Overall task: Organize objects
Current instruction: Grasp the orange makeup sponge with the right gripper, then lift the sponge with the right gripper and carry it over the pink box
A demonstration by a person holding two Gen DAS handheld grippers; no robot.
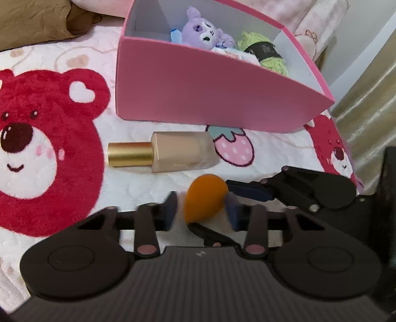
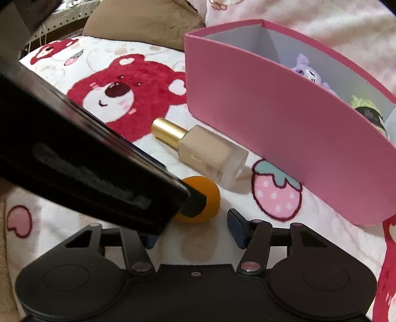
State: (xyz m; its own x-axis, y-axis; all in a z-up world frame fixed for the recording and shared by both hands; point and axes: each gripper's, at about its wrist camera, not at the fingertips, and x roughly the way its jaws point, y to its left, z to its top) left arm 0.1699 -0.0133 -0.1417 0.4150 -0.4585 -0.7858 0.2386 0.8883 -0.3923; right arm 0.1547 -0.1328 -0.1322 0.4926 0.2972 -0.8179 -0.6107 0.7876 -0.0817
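An orange makeup sponge (image 1: 204,200) lies on the bear-print blanket, between the fingers of my left gripper (image 1: 201,210), which stands open around it. The sponge also shows in the right wrist view (image 2: 208,193), partly behind the left gripper's body (image 2: 86,161). A foundation bottle (image 1: 173,152) with a gold cap lies on its side just beyond the sponge; it also shows in the right wrist view (image 2: 210,153). My right gripper (image 2: 193,228) is open and empty, close to the sponge's right. A pink box (image 1: 210,91) stands behind.
The pink box (image 2: 284,123) holds a purple plush toy (image 1: 205,28), a green yarn ball (image 1: 264,49) and a white packet. Brown pillows (image 1: 32,22) lie at the back left. A curtain (image 1: 371,99) hangs at the right.
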